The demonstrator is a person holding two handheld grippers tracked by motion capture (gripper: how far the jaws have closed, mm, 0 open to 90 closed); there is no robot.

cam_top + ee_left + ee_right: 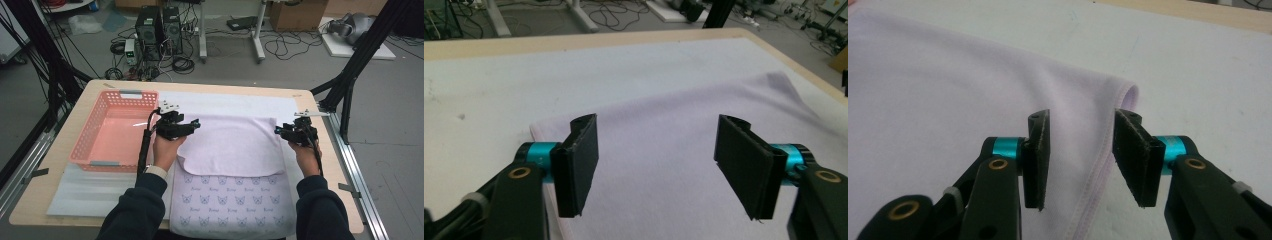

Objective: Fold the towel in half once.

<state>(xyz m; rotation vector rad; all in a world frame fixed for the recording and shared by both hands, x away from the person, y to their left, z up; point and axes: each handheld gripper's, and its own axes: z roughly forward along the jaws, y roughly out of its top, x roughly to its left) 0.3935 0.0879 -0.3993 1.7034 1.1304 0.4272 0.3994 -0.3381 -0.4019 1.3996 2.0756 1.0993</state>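
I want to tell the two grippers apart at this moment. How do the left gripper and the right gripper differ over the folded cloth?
The left gripper is at the folded cloth's far left corner, beside the pink basket; the right gripper is at its far right corner. The left gripper's jaws stand wider apart than the right gripper's. The right gripper's jaws straddle the cloth's hemmed edge; the left's hang above flat cloth. Both are open, gripping nothing.

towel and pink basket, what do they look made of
Towel: soft matte fabric, probably microfibre or fleece, going by its limp fold, stitched hem and printed underside. Pink basket: moulded plastic by the look of it, with a slight sheen and perforated lattice walls.
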